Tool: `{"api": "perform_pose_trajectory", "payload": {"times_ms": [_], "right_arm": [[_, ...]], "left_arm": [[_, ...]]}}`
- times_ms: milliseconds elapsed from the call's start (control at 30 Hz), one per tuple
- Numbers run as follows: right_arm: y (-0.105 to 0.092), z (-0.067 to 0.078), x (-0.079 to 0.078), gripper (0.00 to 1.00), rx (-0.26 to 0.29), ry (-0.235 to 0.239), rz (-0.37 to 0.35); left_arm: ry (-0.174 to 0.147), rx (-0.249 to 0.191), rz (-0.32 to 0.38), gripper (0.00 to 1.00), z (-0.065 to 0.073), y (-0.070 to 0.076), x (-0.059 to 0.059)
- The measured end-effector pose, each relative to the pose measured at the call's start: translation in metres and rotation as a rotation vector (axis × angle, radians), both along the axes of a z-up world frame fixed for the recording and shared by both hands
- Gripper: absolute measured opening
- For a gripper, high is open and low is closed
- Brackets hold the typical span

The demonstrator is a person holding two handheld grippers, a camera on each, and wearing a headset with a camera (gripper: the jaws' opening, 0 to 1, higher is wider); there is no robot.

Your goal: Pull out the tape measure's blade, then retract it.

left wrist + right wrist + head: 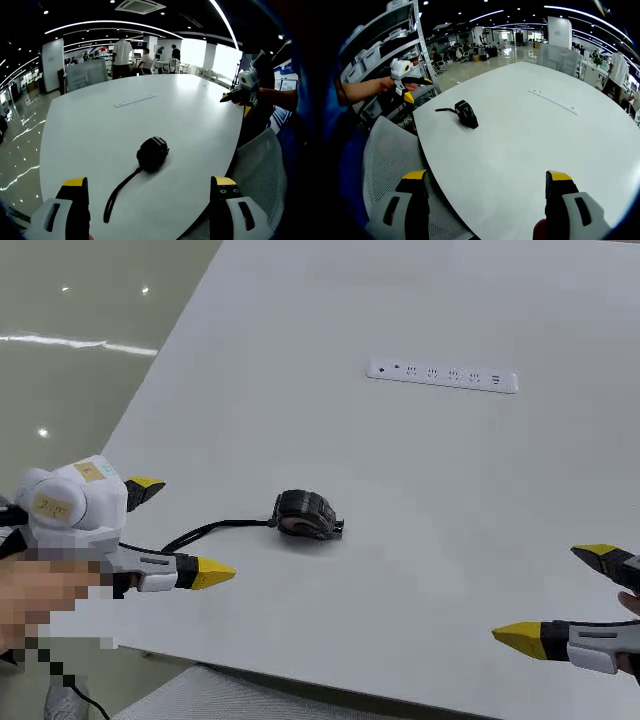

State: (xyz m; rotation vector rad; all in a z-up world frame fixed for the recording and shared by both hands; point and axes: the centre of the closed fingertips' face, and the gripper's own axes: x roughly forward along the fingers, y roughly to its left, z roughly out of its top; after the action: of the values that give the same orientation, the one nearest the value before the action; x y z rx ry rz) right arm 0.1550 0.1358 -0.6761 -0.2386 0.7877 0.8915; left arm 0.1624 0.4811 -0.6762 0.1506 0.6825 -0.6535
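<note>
Tape measure sits nearer my left tool, strap toward it; right tool well apart; both released.

black tape measure lies on the white table — blade retracted, wrist strap trailing out.

Bare table lay on all sides of the tape measure, leaving open passage from either side. Its black strap trailed toward the left gripper, lying across that approach. The power strip lay well apart, farther across the table.
</note>
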Motion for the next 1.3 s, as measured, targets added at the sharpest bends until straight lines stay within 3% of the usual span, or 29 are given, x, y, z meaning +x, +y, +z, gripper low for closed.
{"api": "perform_pose_trajectory", "payload": {"times_ms": [200,867,1067,1300], "right_arm": [[0.015,-0.006,0.006,0.93,-0.006,0.000,0.045],[0.059,-0.026,0.023,0.87,-0.025,-0.013,0.193],[0.075,-0.031,0.028,0.87,-0.036,-0.011,0.247],[0.086,-0.043,0.037,0.86,-0.054,-0.010,0.303]], "left_arm": [[0.002,0.013,-0.055,0.97,-0.005,-0.015,0.003],[-0.011,0.030,-0.169,0.93,-0.021,-0.056,0.031],[-0.025,0.086,-0.234,0.91,-0.029,-0.068,0.041],[-0.027,0.093,-0.267,0.90,-0.038,-0.078,0.052]]}}
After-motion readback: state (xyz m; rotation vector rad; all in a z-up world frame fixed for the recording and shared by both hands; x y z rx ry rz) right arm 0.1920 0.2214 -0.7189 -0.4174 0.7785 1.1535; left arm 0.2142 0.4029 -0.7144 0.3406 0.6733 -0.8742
